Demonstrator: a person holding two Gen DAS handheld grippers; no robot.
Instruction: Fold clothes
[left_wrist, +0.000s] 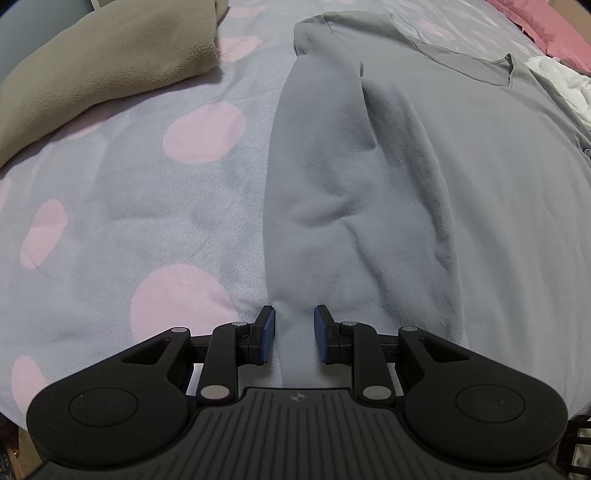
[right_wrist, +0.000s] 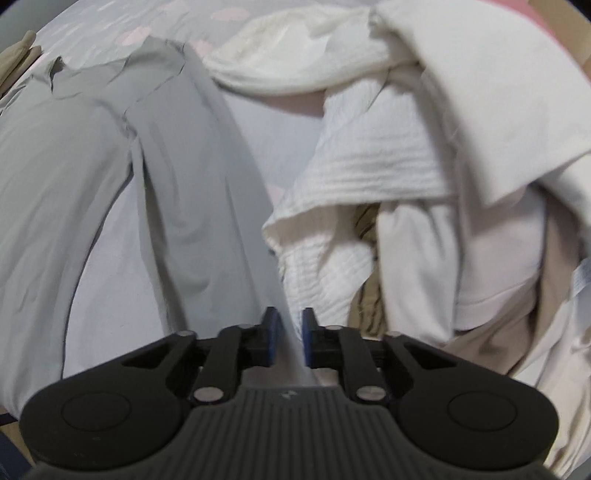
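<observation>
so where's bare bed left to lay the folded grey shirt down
Best patch: the dotted blanket between the grey shirt and the tan fleece, ahead of the left tongs. It is crowded on the shirt's other side: the white clothes pile by the right tongs leaves only a narrow strip.

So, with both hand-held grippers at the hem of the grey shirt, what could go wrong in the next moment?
1. The left hand-held gripper has its jaws apart around the grey shirt; a lift now would probably leave that corner behind.
2. The right hand-held gripper also shows a gap, so the hem may slip out.
3. The pile of white clothes lies right beside the shirt's edge, so a fold to that side may catch it.
</observation>
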